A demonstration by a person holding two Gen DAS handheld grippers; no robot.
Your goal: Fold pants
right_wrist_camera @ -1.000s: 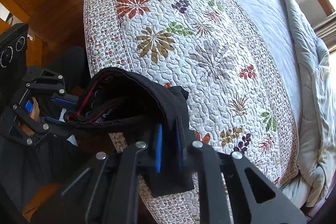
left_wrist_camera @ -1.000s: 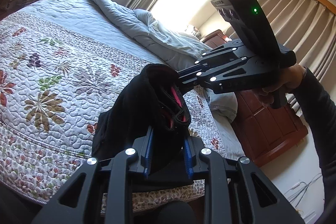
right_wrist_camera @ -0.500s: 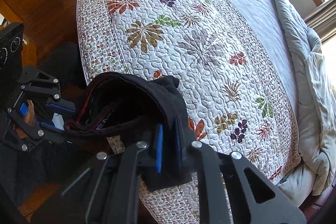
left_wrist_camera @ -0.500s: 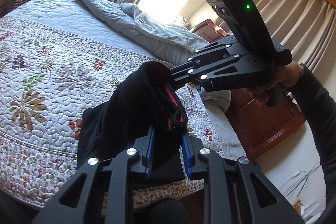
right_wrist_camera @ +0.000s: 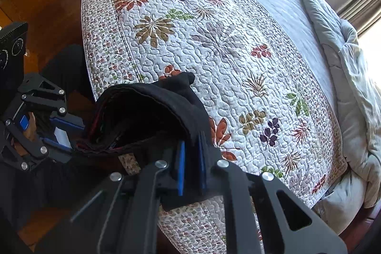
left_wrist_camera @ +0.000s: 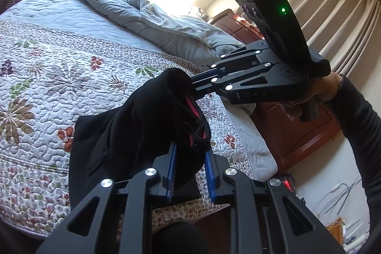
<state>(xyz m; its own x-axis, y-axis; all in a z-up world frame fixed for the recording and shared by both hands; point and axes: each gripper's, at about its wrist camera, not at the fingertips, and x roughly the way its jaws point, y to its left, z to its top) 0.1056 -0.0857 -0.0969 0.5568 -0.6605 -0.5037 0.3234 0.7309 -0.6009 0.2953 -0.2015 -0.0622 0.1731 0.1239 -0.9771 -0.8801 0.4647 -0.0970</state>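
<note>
Bed (left_wrist_camera: 59,44) under a quilt (right_wrist_camera: 214,44) with stitched flowers, seen from its near edge. Left gripper (left_wrist_camera: 190,166) low at that edge, blue pads (left_wrist_camera: 172,166) closed in on a thick bunch of the pants (left_wrist_camera: 133,135), black cloth filling the whole gap between them. In the right wrist view, same left gripper (right_wrist_camera: 69,135) at the far left, off the bed's corner and over the wood floor (right_wrist_camera: 47,4), clamped on the other end of the bundle. Pants (right_wrist_camera: 152,111) held up between the two tools as a folded black mass, red trim showing along the inner layers, lower folds hanging down to the quilt at the bed's near edge; contact with the quilt likely but hard to tell under the cloth. Right gripper (right_wrist_camera: 191,166) further right, pads nearly together with a thin layer of the black fabric pinched between. From the left wrist view, right gripper (left_wrist_camera: 197,85) reaching in from the right with its tips buried in the top of the bundle, a hand (left_wrist_camera: 316,97) in a dark sleeve on its grip. Rumpled grey duvet (left_wrist_camera: 147,16) heaped along the bed's far edge. Red-brown wooden cabinet (left_wrist_camera: 297,135) just beside the bed's right edge, beige curtains (left_wrist_camera: 333,6) behind it, loose cables on the floor at the far right.
</note>
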